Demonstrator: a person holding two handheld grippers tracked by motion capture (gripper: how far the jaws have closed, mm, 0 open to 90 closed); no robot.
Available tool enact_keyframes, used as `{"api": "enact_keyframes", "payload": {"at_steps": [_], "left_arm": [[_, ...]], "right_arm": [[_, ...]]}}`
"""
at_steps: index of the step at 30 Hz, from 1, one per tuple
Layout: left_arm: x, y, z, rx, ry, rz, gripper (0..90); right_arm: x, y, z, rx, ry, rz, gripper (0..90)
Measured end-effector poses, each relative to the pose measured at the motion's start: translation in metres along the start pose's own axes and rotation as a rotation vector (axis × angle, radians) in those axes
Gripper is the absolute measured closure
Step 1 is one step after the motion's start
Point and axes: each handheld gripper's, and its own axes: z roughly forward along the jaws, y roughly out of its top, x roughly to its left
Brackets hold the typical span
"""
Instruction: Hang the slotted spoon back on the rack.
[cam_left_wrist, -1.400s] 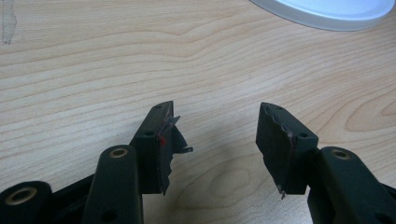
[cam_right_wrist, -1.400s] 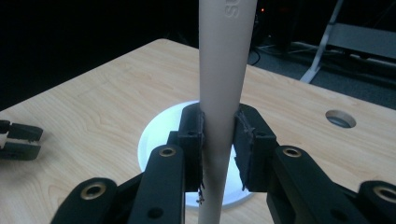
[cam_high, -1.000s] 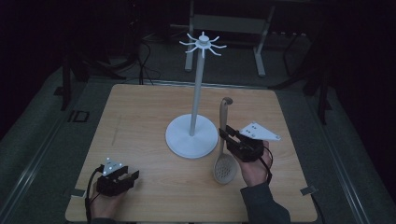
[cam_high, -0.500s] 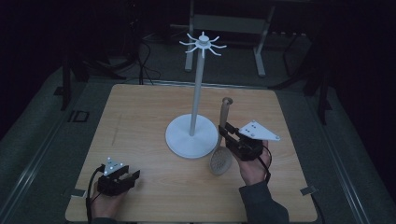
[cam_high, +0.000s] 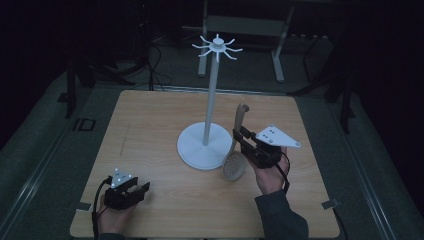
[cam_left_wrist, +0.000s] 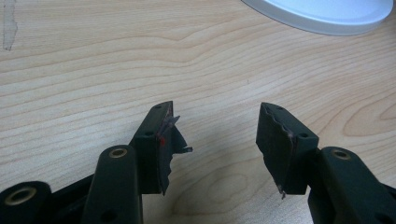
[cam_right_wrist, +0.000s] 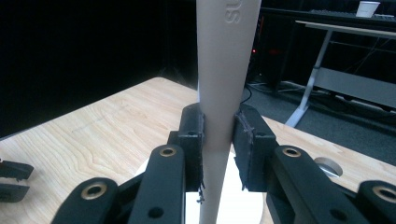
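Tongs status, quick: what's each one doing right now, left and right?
Left tongs: open, nothing between them, low over the table.
Right tongs: closed on the handle of the slotted spoon.

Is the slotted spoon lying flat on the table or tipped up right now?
Tipped up. The right gripper clamps the slotted spoon by its handle, which points upward; its bowl hangs low beside the white stand's base.
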Motion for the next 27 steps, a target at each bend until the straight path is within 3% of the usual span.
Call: {"api": "enact_keyframes", "payload": {"at_steps": [27], "left_arm": [[0.001,0.0,-0.001,-0.003,0.009,0.001,47.7]], "right_arm": [[-0.006,0.038,0.006,-0.039,-0.006,-0.012,73.8]]}}
